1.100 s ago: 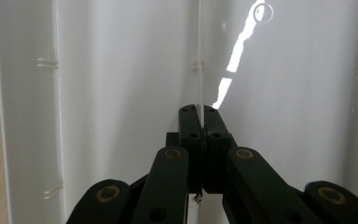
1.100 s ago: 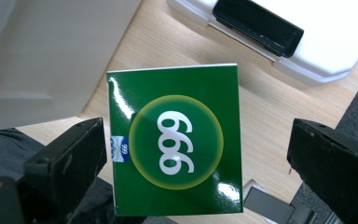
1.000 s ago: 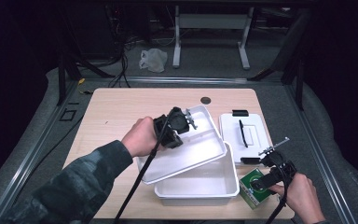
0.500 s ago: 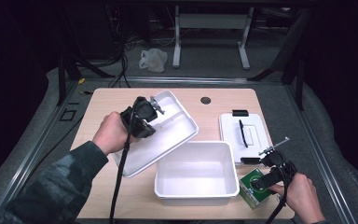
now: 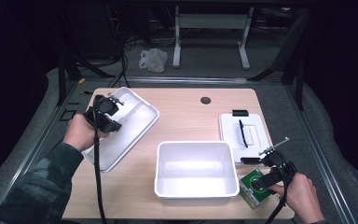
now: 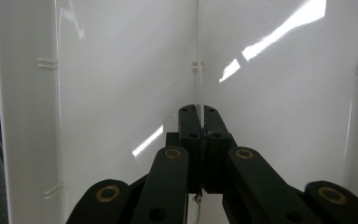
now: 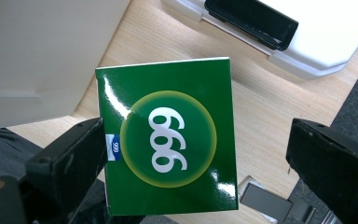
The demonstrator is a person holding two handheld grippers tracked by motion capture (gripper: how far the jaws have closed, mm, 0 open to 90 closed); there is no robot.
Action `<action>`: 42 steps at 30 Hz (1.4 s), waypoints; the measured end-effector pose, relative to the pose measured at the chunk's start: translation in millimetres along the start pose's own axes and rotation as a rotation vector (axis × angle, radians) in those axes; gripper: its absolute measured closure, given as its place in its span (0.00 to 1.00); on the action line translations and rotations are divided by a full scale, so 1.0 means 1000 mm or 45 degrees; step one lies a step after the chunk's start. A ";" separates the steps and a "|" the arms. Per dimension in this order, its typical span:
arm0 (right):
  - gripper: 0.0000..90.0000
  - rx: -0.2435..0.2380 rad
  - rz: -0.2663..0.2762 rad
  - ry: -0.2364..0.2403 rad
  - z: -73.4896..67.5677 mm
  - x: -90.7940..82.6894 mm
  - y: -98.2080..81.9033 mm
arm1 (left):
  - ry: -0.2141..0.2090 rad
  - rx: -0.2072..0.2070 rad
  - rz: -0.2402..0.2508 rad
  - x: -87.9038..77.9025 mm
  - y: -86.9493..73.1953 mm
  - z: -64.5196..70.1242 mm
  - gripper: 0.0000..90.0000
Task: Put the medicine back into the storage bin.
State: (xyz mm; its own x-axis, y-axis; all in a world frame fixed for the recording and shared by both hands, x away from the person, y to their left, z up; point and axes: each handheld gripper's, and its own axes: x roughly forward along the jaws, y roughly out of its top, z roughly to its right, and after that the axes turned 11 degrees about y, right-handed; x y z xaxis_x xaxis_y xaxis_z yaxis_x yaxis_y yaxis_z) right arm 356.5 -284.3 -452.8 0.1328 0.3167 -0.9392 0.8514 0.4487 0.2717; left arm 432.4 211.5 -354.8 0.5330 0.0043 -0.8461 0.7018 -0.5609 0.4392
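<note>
My left gripper (image 5: 110, 105) is shut on the thin centre rib of a white divided tray (image 5: 131, 125) and holds it tilted over the table's left side. In the left gripper view the jaws of the left gripper (image 6: 199, 117) pinch that rib, with the white tray (image 6: 121, 70) all around. A green box (image 5: 251, 187) marked 999 stands at the front right, beside a deep white bin (image 5: 196, 144). My right gripper (image 5: 262, 180) is open around the green box (image 7: 168, 140). The right gripper (image 7: 198, 144) has its left jaw at the box's edge and its right jaw well apart.
A white lid (image 5: 251, 127) with a black handle and black clasps lies on the table at the right, behind the box; its edge and clasp (image 7: 249, 17) show close by. A round hole (image 5: 205, 100) sits near the table's far edge.
The left gripper has carried the tray off the bin and away to the left, leaving the bin uncovered. The right gripper and green box have stayed put.
</note>
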 end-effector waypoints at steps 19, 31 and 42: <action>0.06 0.001 -0.011 -0.002 0.001 0.000 0.000 | 0.039 -0.365 -0.212 0.087 -0.052 -0.044 0.99; 0.06 0.001 -0.011 -0.004 0.001 0.001 0.000 | 0.058 -0.516 -0.320 0.131 -0.080 -0.042 0.99; 0.06 0.003 -0.011 -0.005 0.001 0.002 0.000 | 0.120 -0.630 -0.425 0.161 -0.102 -0.037 0.99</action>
State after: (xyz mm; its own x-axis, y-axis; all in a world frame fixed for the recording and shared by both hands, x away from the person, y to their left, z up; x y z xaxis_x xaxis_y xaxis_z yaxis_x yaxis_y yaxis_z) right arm 357.2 -284.6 -454.9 0.1270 0.3095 -0.9424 0.8538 0.4495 0.2627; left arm 464.4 300.3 -525.0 0.2696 0.1997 -0.9420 0.9629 -0.0651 0.2617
